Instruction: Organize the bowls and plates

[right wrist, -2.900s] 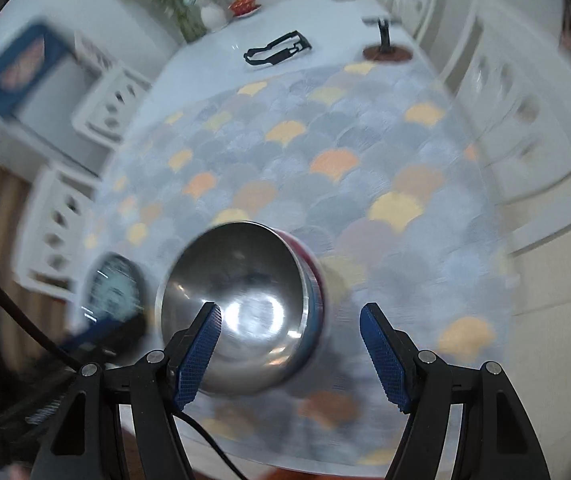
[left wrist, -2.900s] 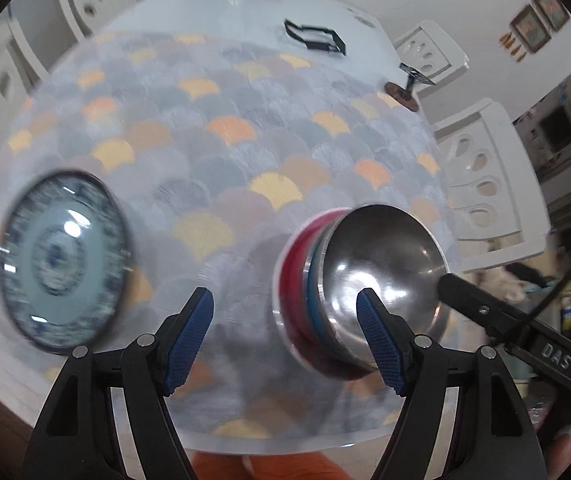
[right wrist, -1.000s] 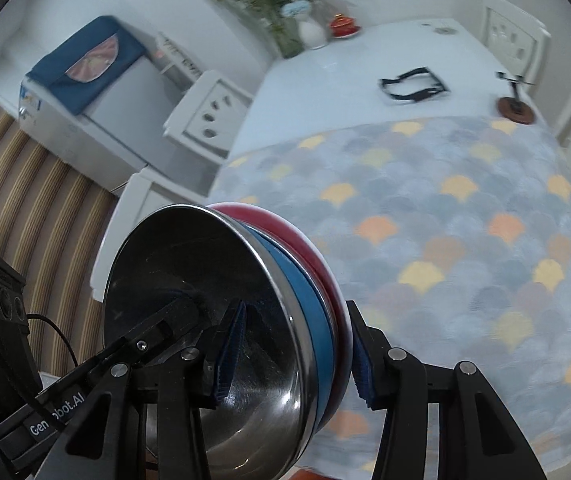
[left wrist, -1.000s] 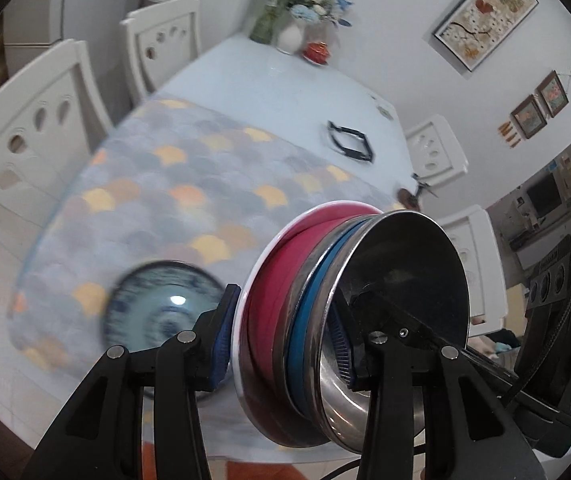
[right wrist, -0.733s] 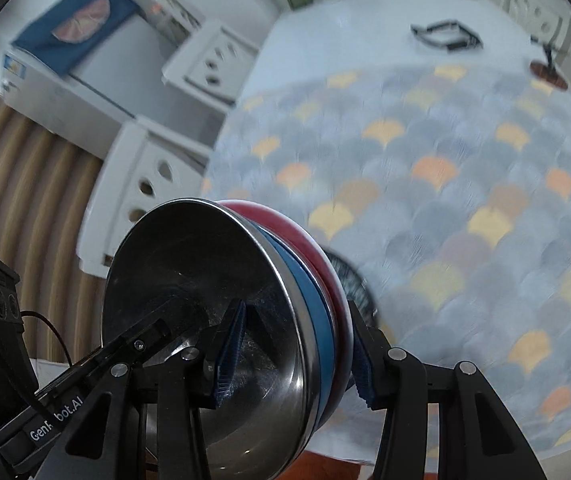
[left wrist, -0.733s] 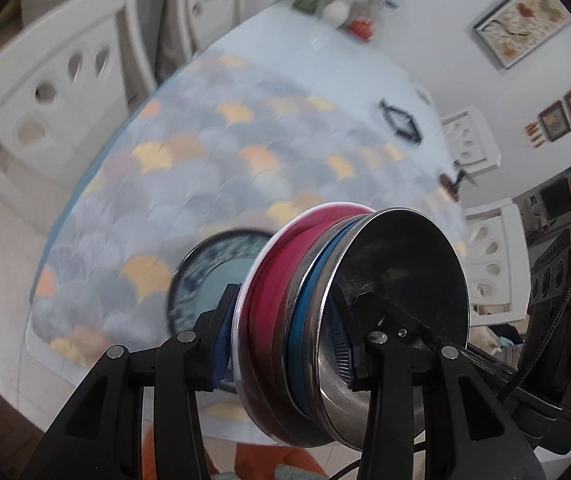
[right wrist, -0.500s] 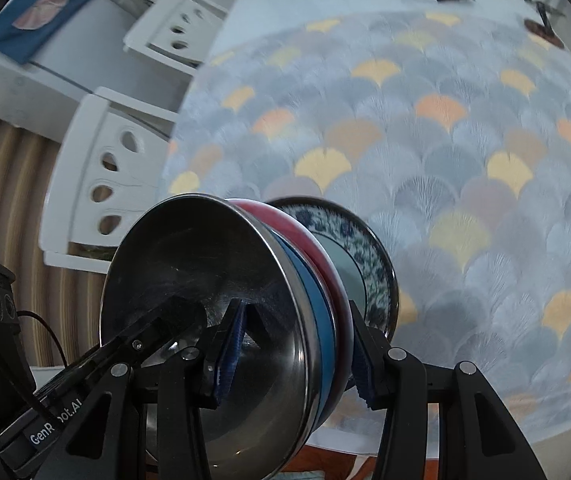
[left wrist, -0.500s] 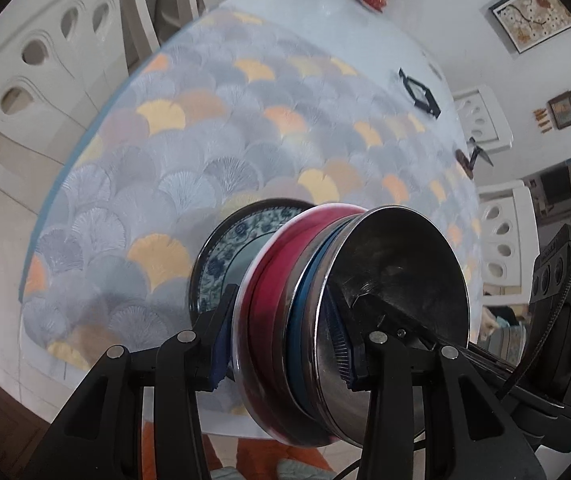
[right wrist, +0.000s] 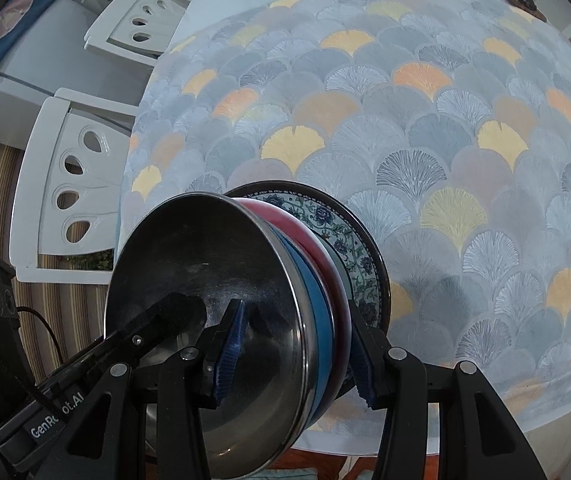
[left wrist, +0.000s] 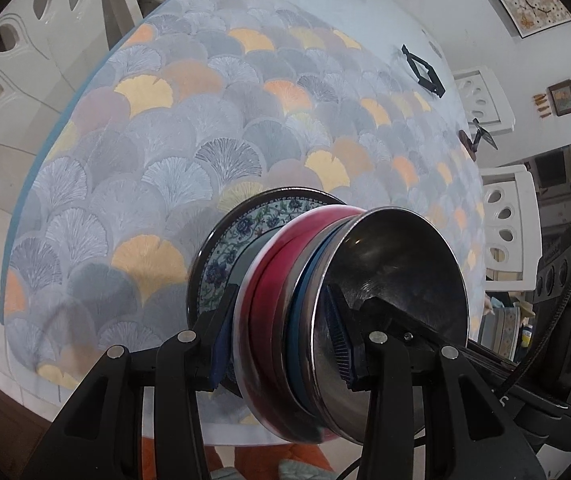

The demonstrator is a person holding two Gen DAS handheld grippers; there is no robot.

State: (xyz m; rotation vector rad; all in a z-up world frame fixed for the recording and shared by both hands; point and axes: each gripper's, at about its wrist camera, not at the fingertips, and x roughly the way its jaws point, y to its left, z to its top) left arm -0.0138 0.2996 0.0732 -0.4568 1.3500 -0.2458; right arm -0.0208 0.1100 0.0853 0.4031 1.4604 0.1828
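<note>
Both grippers pinching nested bowl stack (left wrist: 325, 312) at opposite rims, left gripper (left wrist: 281, 344), right gripper (right wrist: 293, 356); patterned plate (right wrist: 349, 240) on worktop (right wrist: 405, 120), frame centre, directly beyond stack; lowering onto it looks next

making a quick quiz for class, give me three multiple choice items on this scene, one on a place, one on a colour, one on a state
1. Where is the patterned plate?
A. on a chair
B. on the fan-print tablecloth, directly behind the held stack
C. on the floor

2. What colours are the two rims between the steel bowl and the plate?
A. green and yellow
B. black and white
C. blue and red

3. What is the state of both hand-held grippers?
A. shut on the bowl stack
B. open above it
C. out of view

Answers: 1 B, its floral rim shows behind the stack. 2 C, the blue bowl sits next to the red bowl. 3 A, the left hand-held gripper and right hand-held gripper each straddle the stacked rims.
</note>
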